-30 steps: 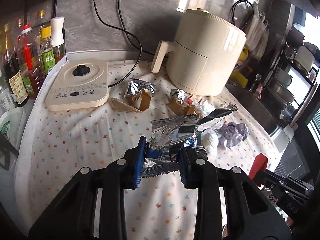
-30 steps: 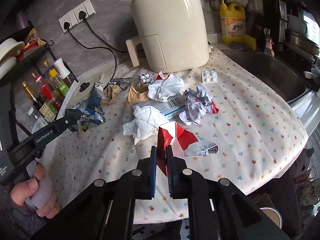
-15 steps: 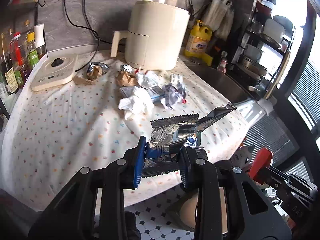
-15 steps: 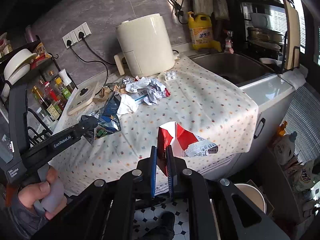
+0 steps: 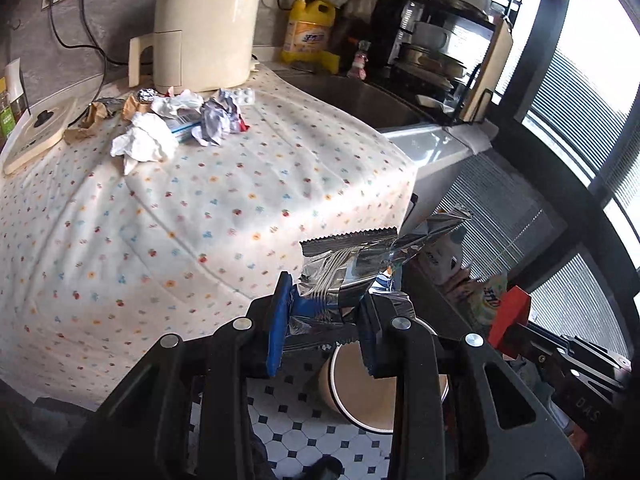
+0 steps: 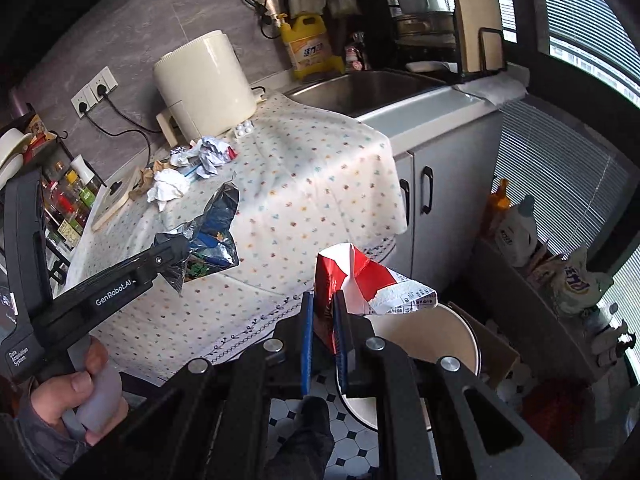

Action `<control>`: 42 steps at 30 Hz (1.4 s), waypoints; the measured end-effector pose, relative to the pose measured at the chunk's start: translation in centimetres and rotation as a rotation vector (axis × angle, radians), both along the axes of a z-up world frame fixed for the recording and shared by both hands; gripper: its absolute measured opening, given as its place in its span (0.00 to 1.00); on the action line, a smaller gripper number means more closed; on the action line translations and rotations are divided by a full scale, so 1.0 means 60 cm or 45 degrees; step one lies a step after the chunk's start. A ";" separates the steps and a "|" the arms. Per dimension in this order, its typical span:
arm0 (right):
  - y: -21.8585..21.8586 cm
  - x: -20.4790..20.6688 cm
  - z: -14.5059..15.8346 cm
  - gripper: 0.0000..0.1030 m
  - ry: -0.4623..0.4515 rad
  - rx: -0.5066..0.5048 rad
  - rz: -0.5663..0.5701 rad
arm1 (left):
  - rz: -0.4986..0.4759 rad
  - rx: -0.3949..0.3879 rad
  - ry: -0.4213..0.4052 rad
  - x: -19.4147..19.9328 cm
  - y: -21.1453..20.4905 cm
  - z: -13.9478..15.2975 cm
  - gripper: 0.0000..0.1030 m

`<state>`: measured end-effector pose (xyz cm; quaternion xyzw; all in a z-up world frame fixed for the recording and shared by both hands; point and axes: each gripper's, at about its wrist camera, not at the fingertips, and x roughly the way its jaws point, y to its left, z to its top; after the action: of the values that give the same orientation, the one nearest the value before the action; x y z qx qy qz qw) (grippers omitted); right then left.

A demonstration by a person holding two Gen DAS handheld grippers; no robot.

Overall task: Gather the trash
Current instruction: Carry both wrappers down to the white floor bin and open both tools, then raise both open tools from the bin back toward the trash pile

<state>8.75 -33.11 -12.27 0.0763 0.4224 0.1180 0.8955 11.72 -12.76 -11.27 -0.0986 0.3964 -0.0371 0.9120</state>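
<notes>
A: Both hands have swung off the bench to the waste bin (image 6: 424, 344).

B: Left tool (image 5: 324, 328) grips the foil wrapper (image 5: 352, 268) beside the bin; right tool (image 6: 323, 336), above it, is opening around the red carton (image 6: 360, 280) — drop imminent.

I have a crumpled silver foil wrapper (image 5: 352, 268) with a serrated edge pinched in my left claw (image 5: 322, 330), and a torn red-and-white paper carton (image 6: 360, 284) between the pads of my right claw (image 6: 323, 336), whose jaws are opening. Both hang over the round white trash bin (image 6: 460, 336) on the tiled floor. More trash sits heaped on the counter (image 5: 240, 184): white crumpled tissue (image 5: 144, 144), wadded paper (image 5: 218, 118) and brown scraps (image 5: 90, 120).
</notes>
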 end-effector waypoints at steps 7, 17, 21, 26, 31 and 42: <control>-0.048 0.005 -0.037 0.48 0.042 0.000 -0.121 | -0.080 0.017 0.053 0.011 -0.040 -0.031 0.30; -0.106 -0.049 -0.030 0.69 0.020 -0.068 -0.252 | -0.229 -0.029 0.120 0.029 -0.119 -0.076 0.31; -0.136 -0.062 -0.025 0.71 0.013 -0.095 -0.317 | -0.304 -0.040 0.140 0.029 -0.161 -0.089 0.33; -0.163 -0.076 -0.023 0.71 0.016 -0.106 -0.360 | -0.363 -0.095 0.170 0.028 -0.192 -0.109 0.62; -0.168 -0.081 -0.023 0.71 0.009 -0.120 -0.346 | -0.330 -0.093 0.165 0.026 -0.191 -0.113 0.70; -0.106 -0.053 0.013 0.87 -0.091 -0.067 -0.226 | -0.093 -0.005 0.067 0.004 -0.072 -0.043 0.81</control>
<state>5.56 -39.49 -11.49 0.0855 0.3848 0.0297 0.9185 11.98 -17.05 -13.84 -0.0868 0.4237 -0.0684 0.8990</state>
